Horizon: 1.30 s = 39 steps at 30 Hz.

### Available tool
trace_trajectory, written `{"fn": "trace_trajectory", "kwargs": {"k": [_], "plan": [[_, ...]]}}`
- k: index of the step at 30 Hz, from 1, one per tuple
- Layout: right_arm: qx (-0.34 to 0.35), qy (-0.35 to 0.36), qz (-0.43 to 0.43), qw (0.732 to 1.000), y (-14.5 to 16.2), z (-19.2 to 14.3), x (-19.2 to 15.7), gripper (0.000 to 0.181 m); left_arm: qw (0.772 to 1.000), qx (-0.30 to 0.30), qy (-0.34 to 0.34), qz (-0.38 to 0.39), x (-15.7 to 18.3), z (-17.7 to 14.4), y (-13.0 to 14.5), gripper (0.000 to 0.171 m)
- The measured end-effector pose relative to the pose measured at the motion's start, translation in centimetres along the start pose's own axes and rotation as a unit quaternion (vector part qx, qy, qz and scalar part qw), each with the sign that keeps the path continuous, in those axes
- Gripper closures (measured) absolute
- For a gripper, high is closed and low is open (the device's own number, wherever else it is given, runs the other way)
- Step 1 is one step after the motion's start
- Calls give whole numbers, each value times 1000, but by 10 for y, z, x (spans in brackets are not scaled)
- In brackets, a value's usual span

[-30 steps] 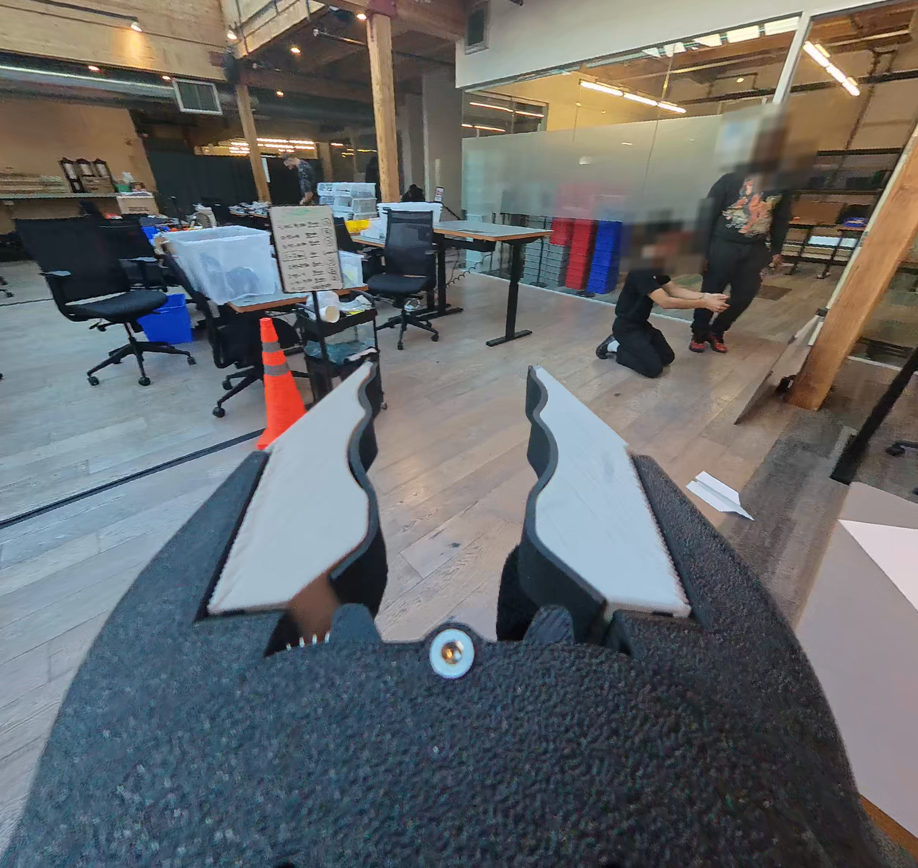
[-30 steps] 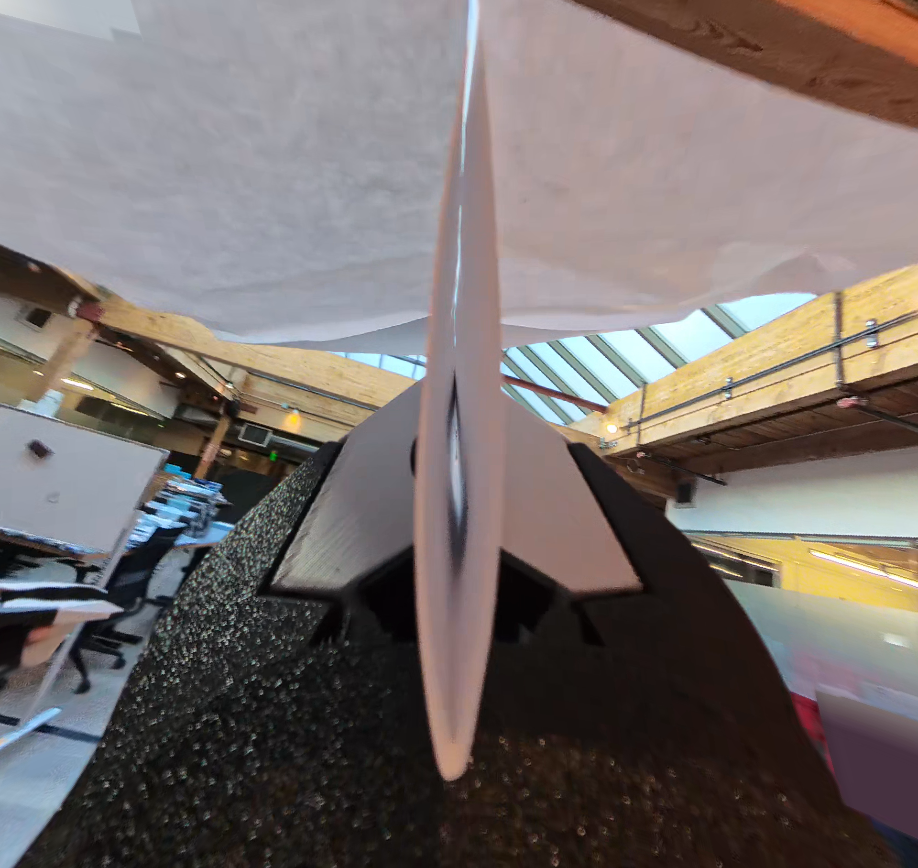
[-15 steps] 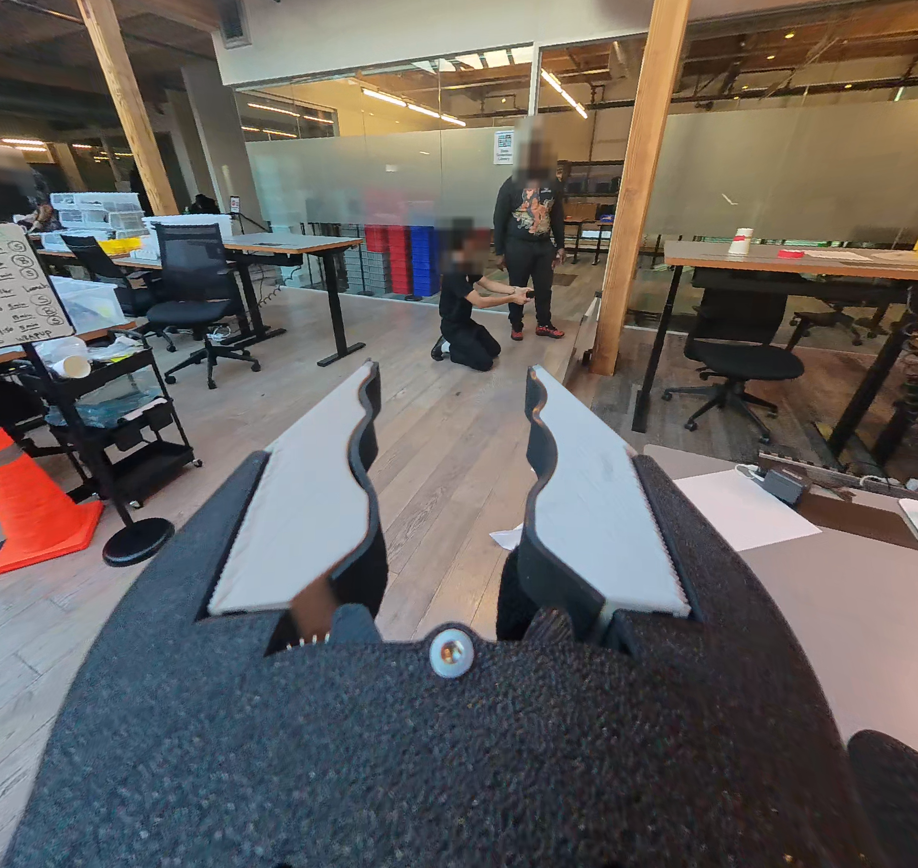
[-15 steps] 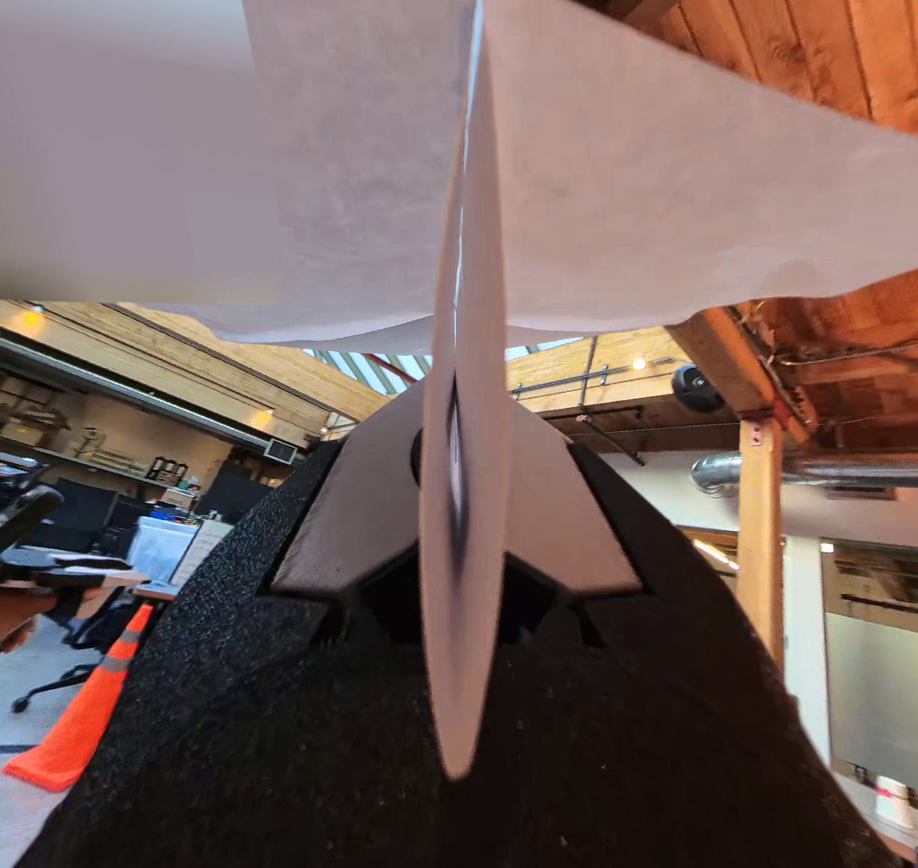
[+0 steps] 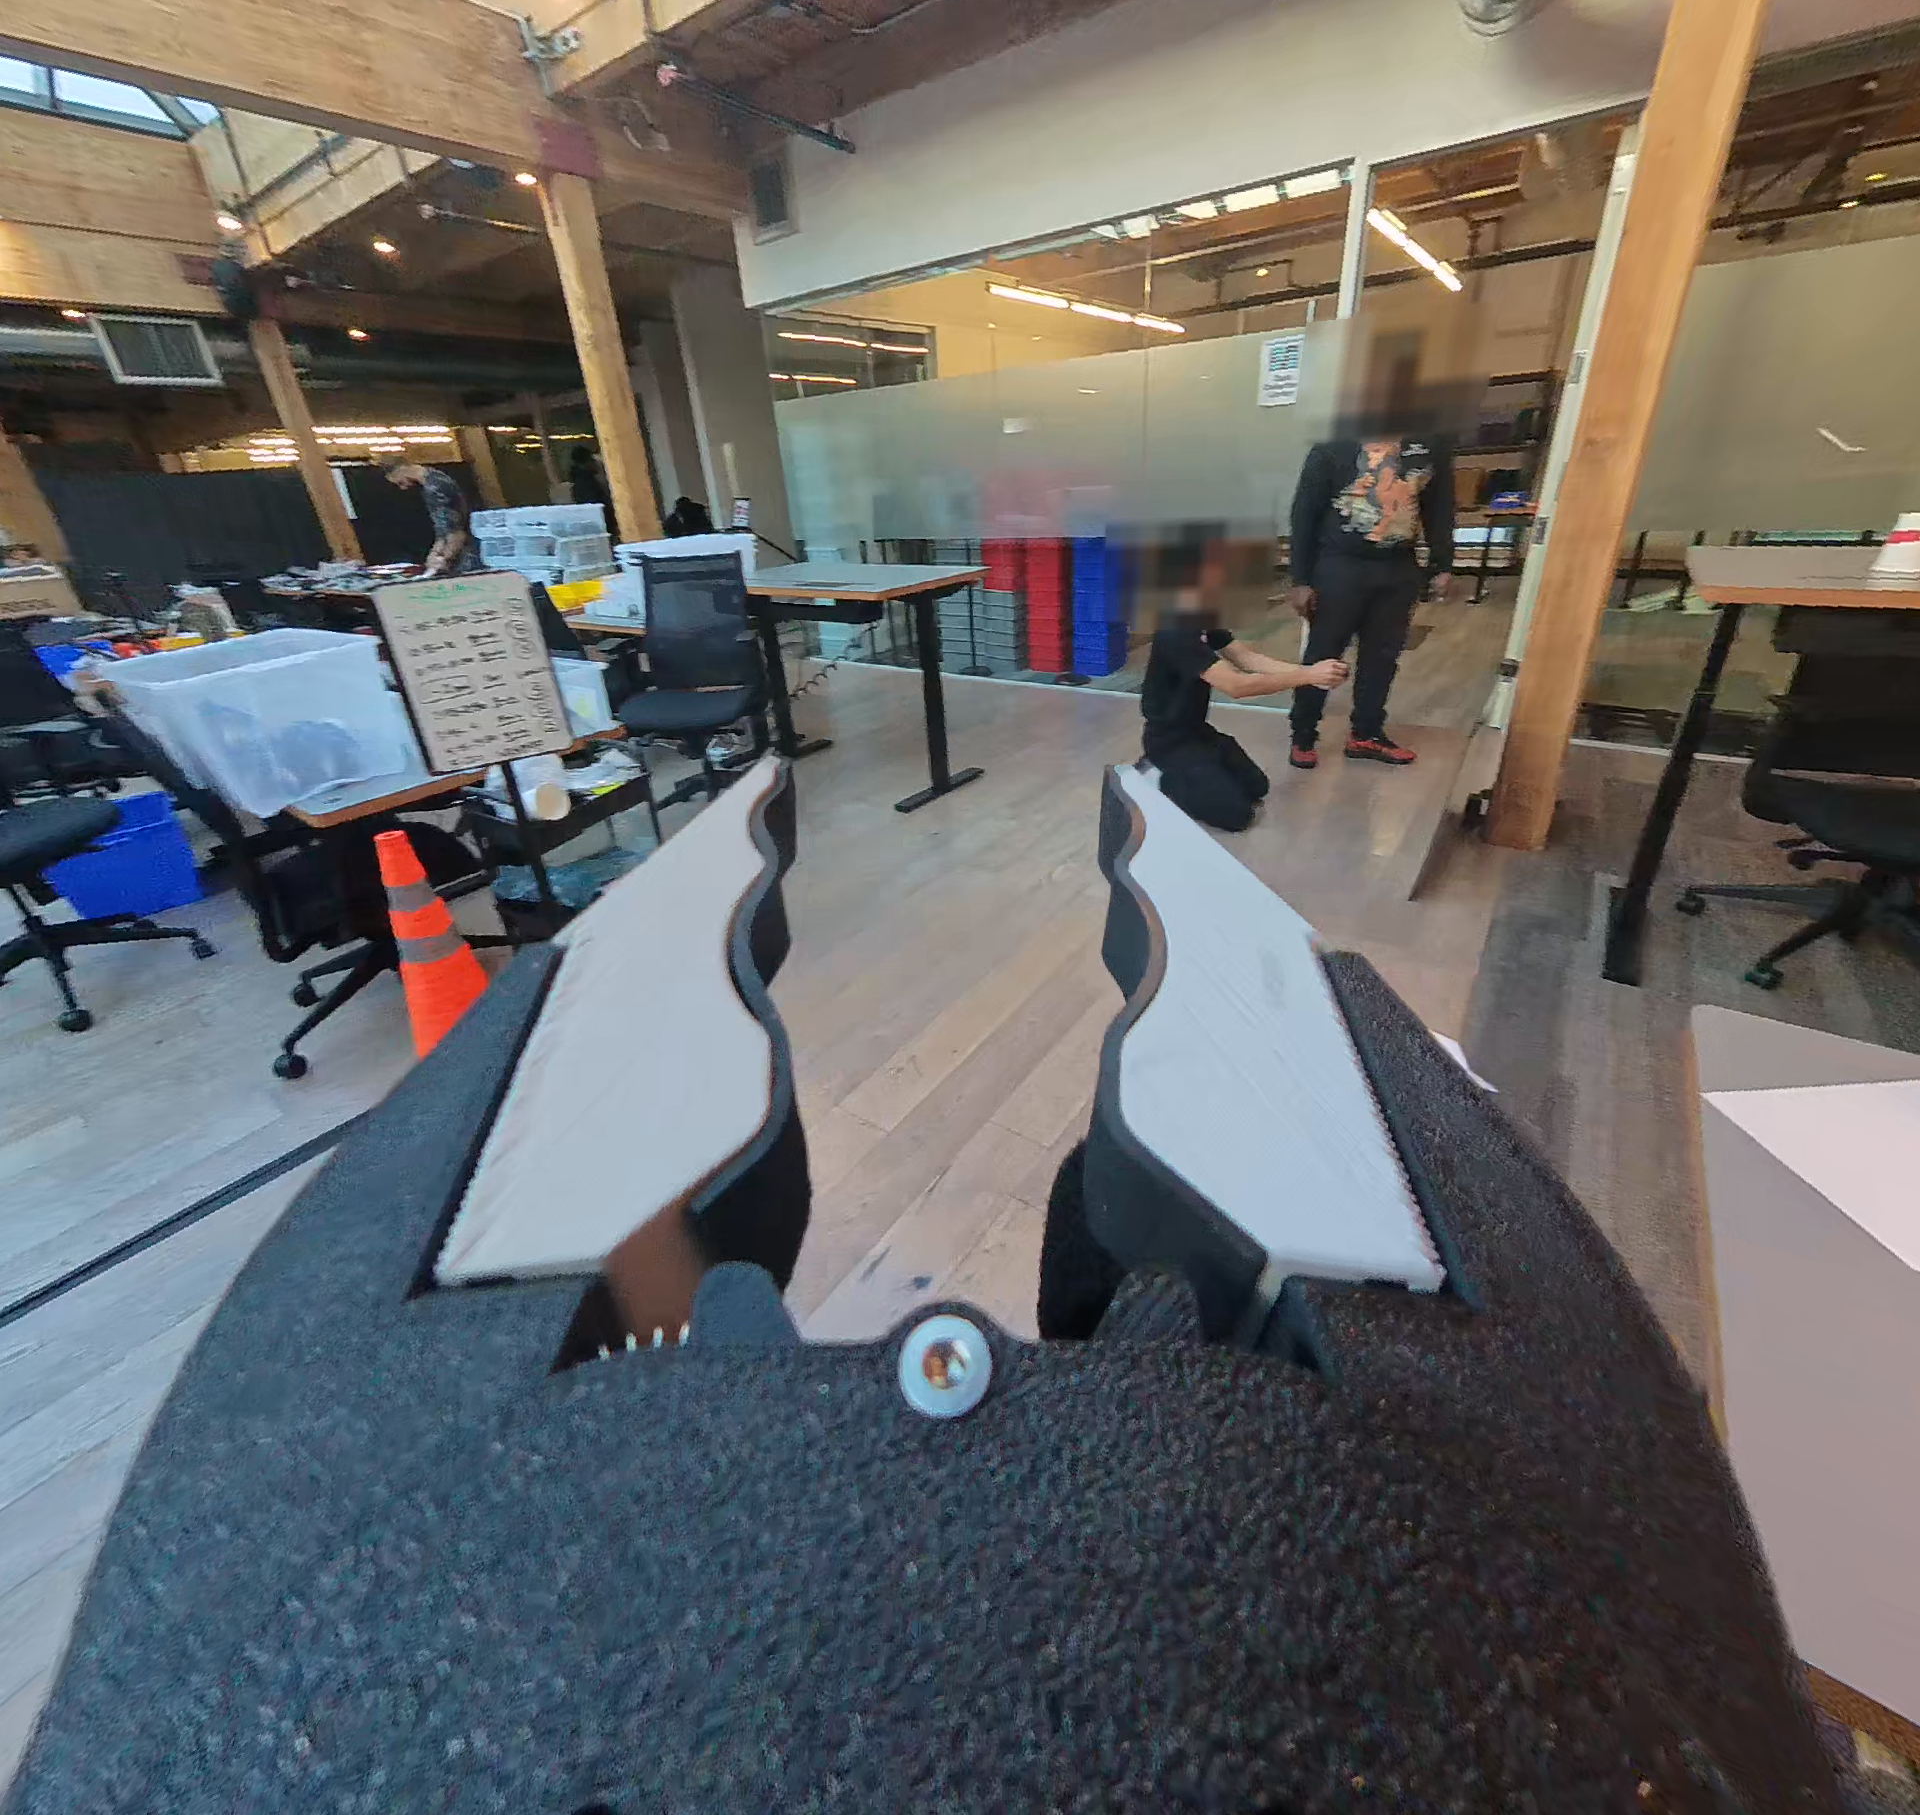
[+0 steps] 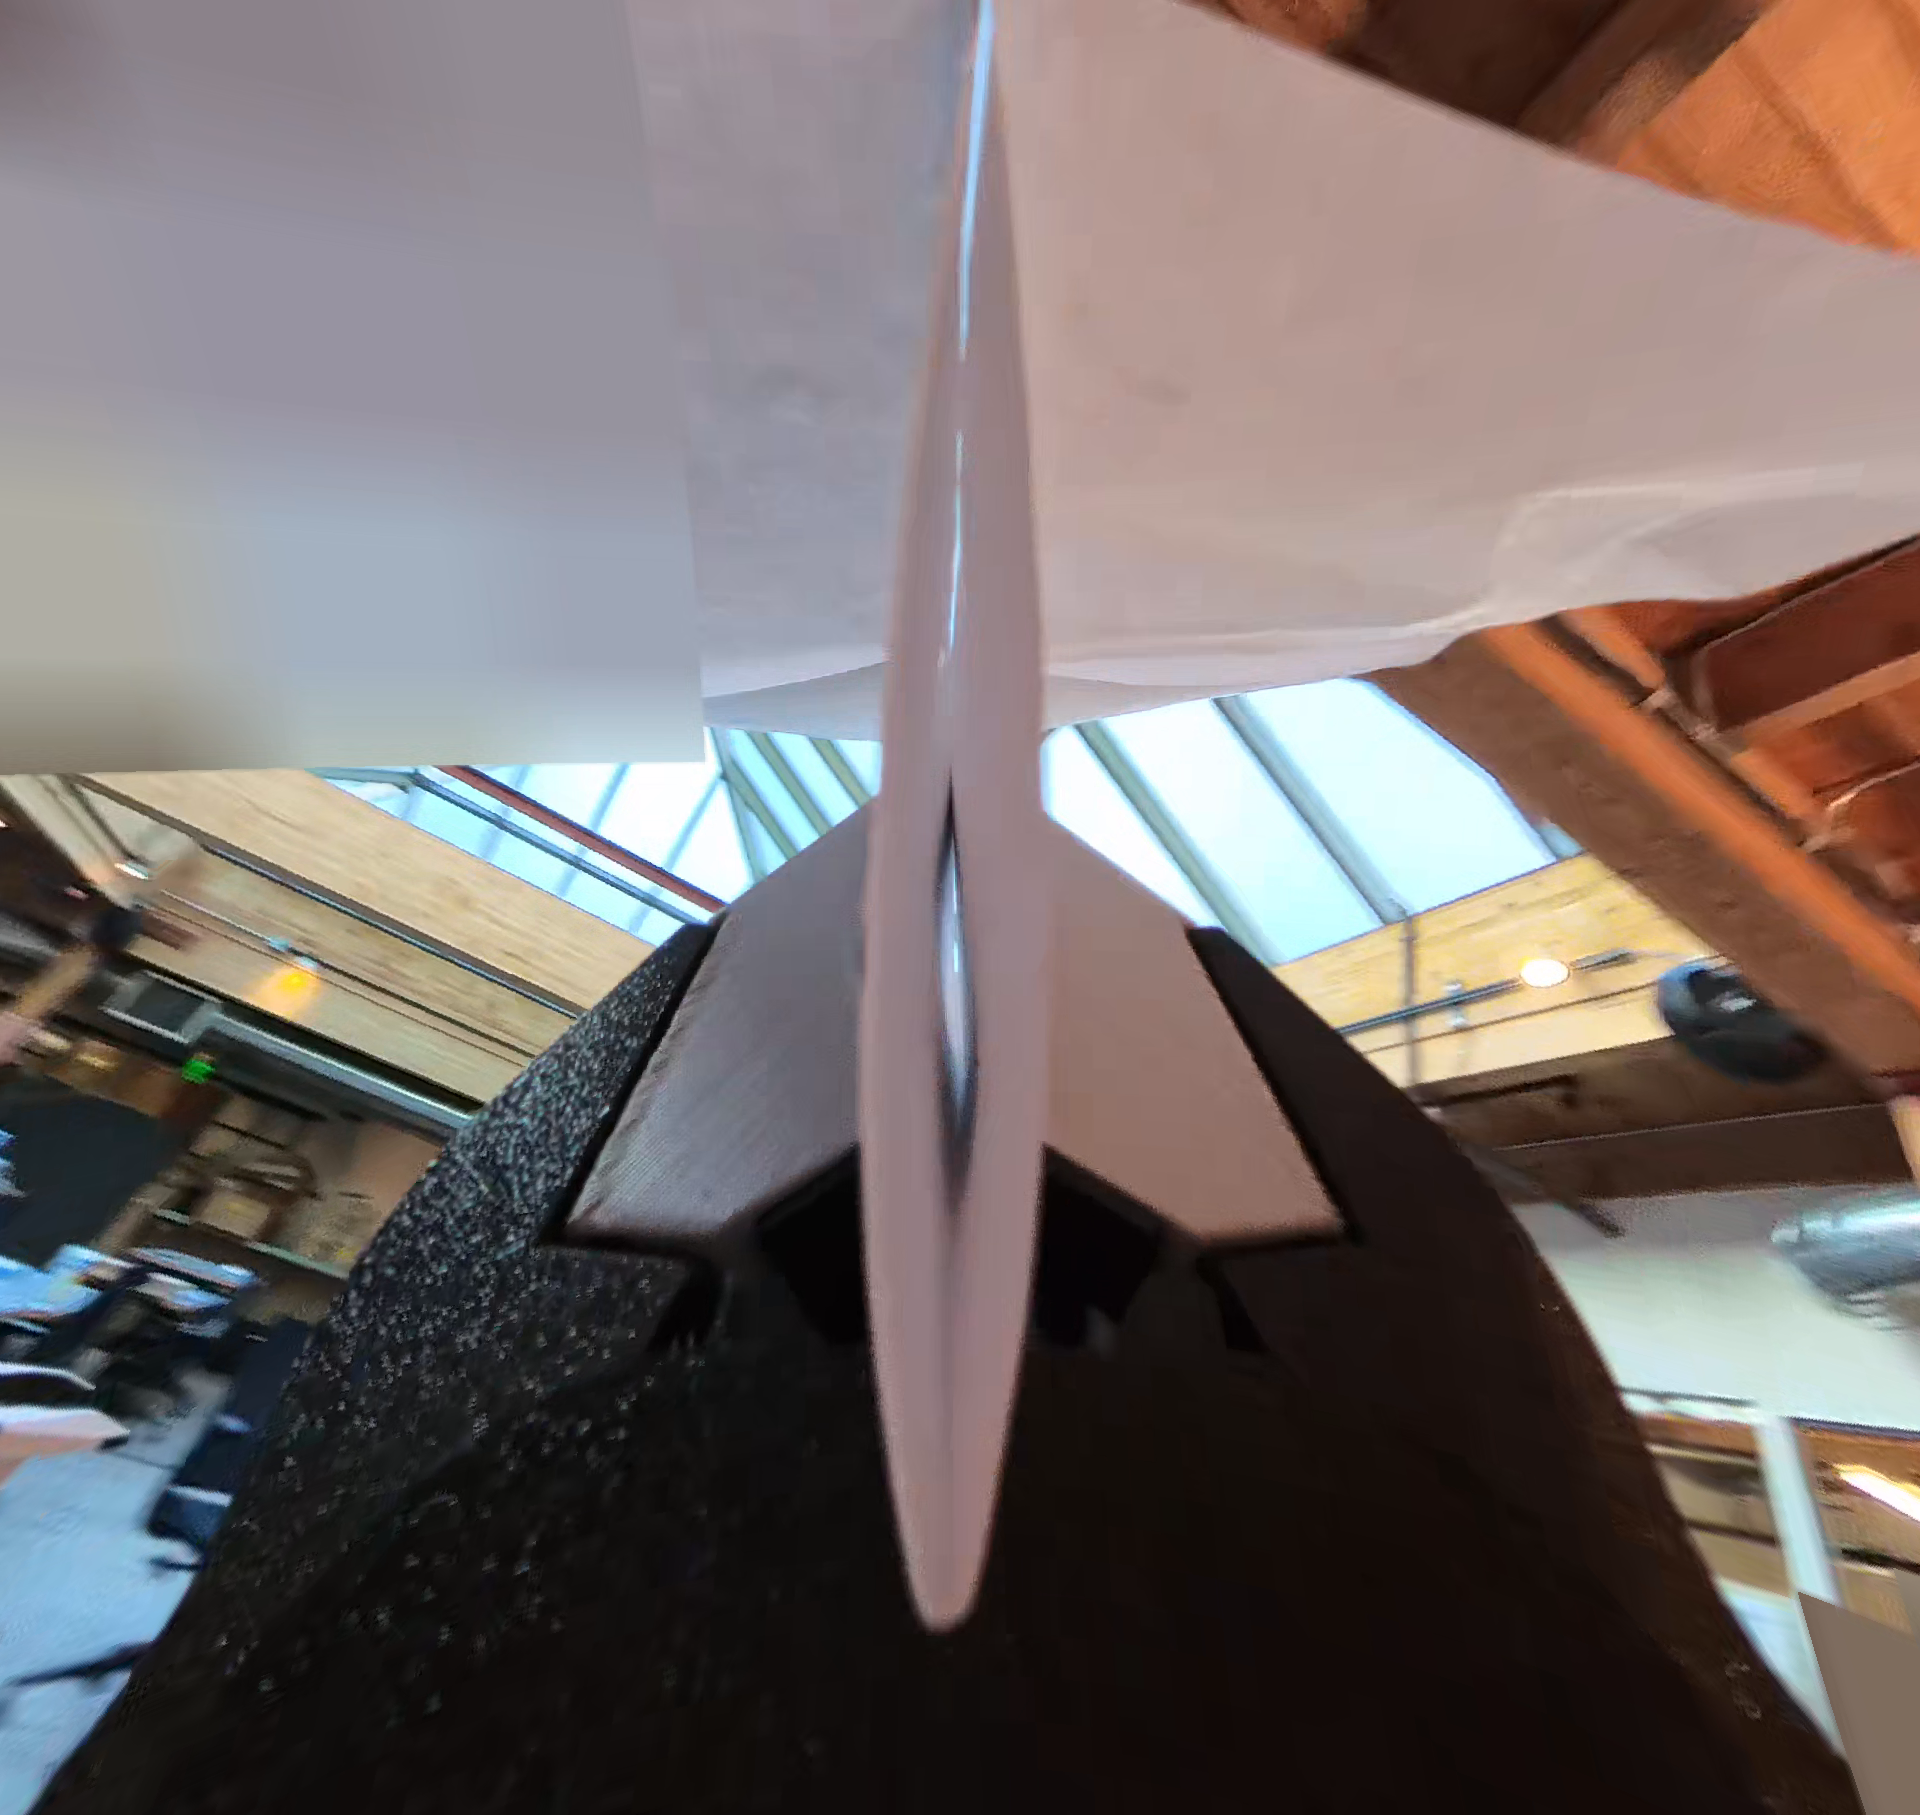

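The right gripper is clenching a folded paper plane by its keel, aimed skyward, while the left gripper, jaws released, is holding nothing.

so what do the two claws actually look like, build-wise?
Both match: a coarse, speckled black body carrying two tapered fingers with pale grey ribbed faces. On the left claw the fingers have wavy black inner edges, with a silver screw at the base. The right claw shows less detail.
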State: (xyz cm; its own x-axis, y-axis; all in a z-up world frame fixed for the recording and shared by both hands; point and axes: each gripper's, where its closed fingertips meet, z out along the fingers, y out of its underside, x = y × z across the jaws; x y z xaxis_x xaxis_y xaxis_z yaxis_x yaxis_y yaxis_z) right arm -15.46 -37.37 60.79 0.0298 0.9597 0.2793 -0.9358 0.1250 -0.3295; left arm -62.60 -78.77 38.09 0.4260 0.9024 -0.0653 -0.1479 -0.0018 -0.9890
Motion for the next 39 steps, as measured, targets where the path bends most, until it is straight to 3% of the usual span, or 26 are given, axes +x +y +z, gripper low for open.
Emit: {"fn": "trace_trajectory", "kwargs": {"k": [5, 9, 10, 13, 15, 19, 23, 27, 31, 32, 34, 36, 37, 38, 39], "plan": [[-27, -34, 125, 991, 116, 52, -47, 181, 998, -20, -61, 13, -51, -55, 7, 114], [-92, -63, 183, 977, 202, 69, -87, 172, 995, -31, -95, -4, -60, -90, 18, 114], [-109, -70, 195, 972, 220, 69, -95, 181, 994, -32, -102, -7, -58, -98, 21, 114], [-149, -86, 234, 957, 257, 61, -110, 181, 993, -41, -114, -12, -45, -118, 28, 114], [-160, -96, 242, 952, 264, 53, -112, 179, 992, -48, -119, -14, -35, -130, 33, 114], [-167, -105, 250, 948, 254, 39, -97, 179, 989, -67, -132, -10, -14, -152, 45, 114], [-163, -108, 232, 953, 220, 33, -60, 181, 986, -69, -153, -14, -3, -169, 44, 114], [-137, -95, 188, 968, 155, 32, -1, 181, 983, -65, -171, -10, -3, -178, 35, 114], [-83, -59, 130, 986, 63, 27, 59, 181, 982, -61, -177, -6, -10, -179, 24, 115], [-68, -49, 110, 990, 39, 24, 71, 102, 982, -60, -177, -4, -13, -179, 20, 115], [-39, -21, 72, 996, -2, 17, 90, 95, 983, -56, -174, 1, -19, -179, 13, 115], [-27, -10, 56, 998, -24, 13, 92, 96, 986, -56, -160, 5, -21, -175, 6, 115], [-31, -18, 57, 998, -22, 15, 83, 100, 989, -57, -136, 2, -16, -170, 2, 116], [-47, -34, 55, 997, -9, 20, 65, 94, 993, -58, -99, -4, -3, -163, -3, 120], [-76, -60, 57, 994, 16, 25, 39, 103, 997, -55, -55, -10, 15, -154, -11, 120]]}}
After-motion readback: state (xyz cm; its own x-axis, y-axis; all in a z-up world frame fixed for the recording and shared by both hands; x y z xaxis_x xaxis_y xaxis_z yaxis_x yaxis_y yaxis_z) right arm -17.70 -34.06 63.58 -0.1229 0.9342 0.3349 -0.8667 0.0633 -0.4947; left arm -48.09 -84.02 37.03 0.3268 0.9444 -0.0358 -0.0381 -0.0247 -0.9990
